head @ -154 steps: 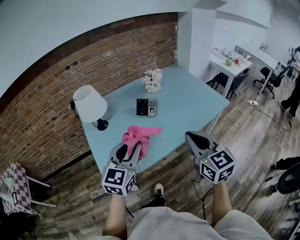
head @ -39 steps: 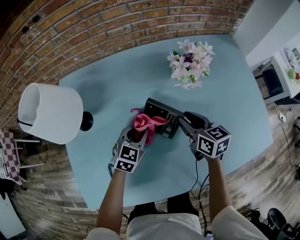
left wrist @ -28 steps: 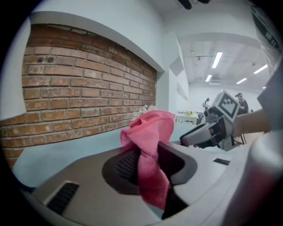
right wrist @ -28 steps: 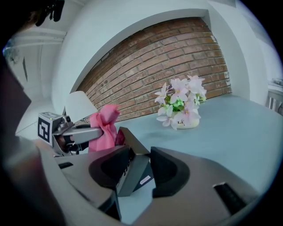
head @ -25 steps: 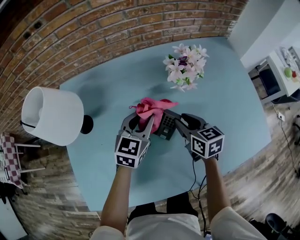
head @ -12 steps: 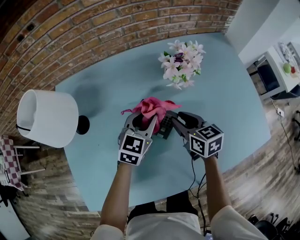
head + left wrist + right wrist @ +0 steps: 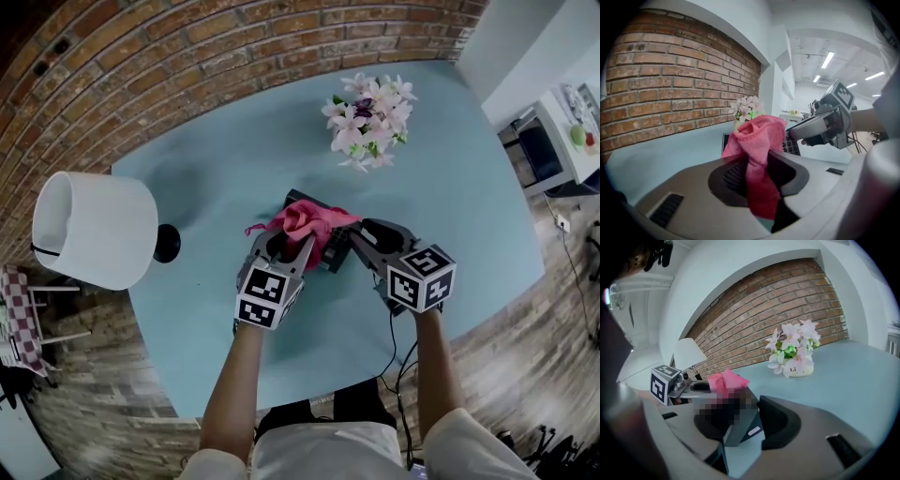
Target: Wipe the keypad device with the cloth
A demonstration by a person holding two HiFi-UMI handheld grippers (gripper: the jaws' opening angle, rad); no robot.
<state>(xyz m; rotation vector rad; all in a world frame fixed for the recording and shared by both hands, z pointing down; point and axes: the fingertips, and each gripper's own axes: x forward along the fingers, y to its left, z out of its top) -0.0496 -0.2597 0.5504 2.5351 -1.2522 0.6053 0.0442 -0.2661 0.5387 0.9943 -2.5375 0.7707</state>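
Observation:
The dark keypad device (image 7: 298,200) lies mid-table, mostly under a pink cloth (image 7: 307,221). My left gripper (image 7: 291,246) is shut on the cloth (image 7: 757,140), whose bunched end presses on the device's top. The keypad's buttons (image 7: 791,145) show just past the cloth. My right gripper (image 7: 359,236) is shut on the device's right end. In the right gripper view the device's grey edge (image 7: 740,420) sits between the jaws, with the cloth (image 7: 724,379) and the left gripper (image 7: 689,385) behind it.
A vase of pink and white flowers (image 7: 367,108) stands behind the device on the light blue table (image 7: 450,187). A white-shaded lamp (image 7: 92,230) is at the left. A brick wall (image 7: 187,37) runs along the far edge. Wooden floor lies around the table.
Six seconds ago the cloth lay near the table's front and both grippers were off the device. Since then both came to it. In the last second the cloth slid across its top.

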